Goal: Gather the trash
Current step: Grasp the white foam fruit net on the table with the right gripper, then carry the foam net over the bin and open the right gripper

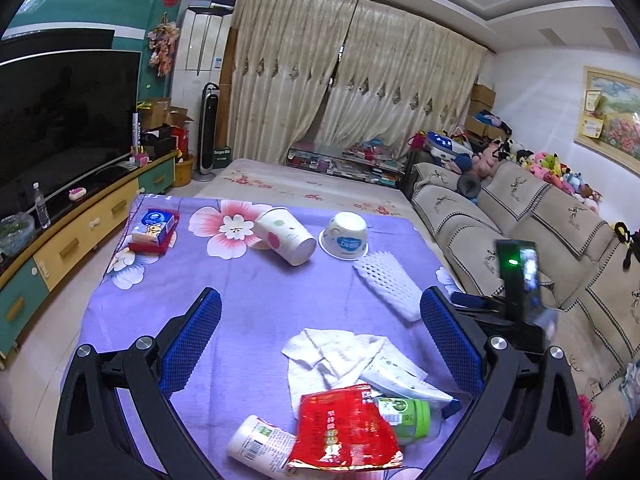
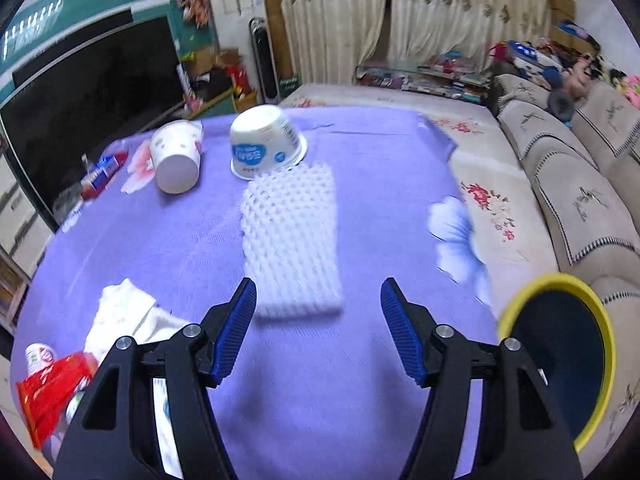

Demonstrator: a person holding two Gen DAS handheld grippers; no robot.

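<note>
White foam netting lay on the purple tablecloth just ahead of the right gripper, whose jaws stood wide and empty. Left of the netting, the left gripper gaped wide over crumpled tissue and a red wrapper.

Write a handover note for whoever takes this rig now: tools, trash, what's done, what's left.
Left tool: open, empty, over the crumpled tissue.
Right tool: open, empty, facing the white foam net.
Trash on the purple cloth: paper cup on its side, upturned bowl, red wrapper, green-label bottle, white bottle.
Yellow-rimmed bin stands at the right.
Done: nothing visibly binned.
Left: everything.
</note>
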